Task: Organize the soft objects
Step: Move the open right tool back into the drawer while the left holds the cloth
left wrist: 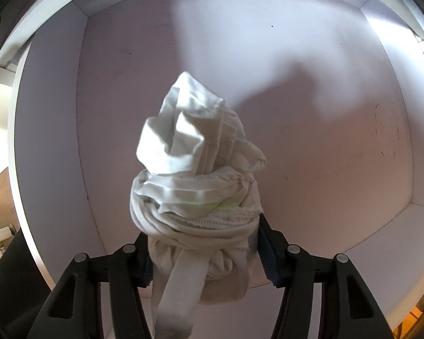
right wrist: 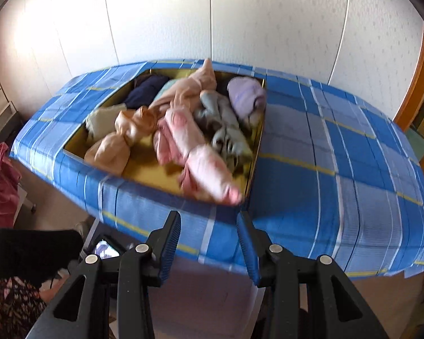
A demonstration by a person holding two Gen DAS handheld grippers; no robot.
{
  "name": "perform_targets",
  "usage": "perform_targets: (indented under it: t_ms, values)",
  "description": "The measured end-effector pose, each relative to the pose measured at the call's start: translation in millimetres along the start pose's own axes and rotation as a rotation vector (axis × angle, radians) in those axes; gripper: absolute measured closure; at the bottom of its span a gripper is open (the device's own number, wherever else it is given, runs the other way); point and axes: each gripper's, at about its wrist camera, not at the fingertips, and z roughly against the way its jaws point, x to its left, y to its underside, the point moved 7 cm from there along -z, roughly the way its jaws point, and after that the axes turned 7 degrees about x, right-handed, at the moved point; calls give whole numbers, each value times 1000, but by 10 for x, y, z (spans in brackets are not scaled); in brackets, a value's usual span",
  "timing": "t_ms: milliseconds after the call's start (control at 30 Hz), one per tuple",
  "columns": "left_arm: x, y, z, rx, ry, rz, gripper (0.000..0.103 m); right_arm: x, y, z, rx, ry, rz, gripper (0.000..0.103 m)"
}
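While left tongs pinch the white bundle, white walls enclose it.

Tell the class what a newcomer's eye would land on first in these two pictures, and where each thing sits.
In the left wrist view, a knotted white cloth bundle fills the middle, clamped in the left hand-held gripper above a bare white box. In the right wrist view, a yellow-lined box of pastel knotted bundles sits on a bright blue plaid cloth, with the empty right hand-held gripper in front.

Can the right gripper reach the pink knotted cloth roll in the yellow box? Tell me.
Probably yes: the right gripper is empty, and the pink knotted cloth roll lies uncovered at the yellow box's near edge.
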Motion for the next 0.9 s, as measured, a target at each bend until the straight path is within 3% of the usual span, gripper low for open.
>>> perform_targets:
  t_ms: [200,467,600,900]
  values:
    - [15,47,13,-10,9,8,45,86,491,-230,40,-27,-1,61]
    - [40,67,30,-21,28,20,46,119,1256,-1040,221,-42,-27,61]
    - [75,91,80,-45,47,31,47,48,1421,-1363,297,-42,-66,61]
    - [104,237,460,-147,114,29,49,-142,1664,-1752,369,-38,-149,61]
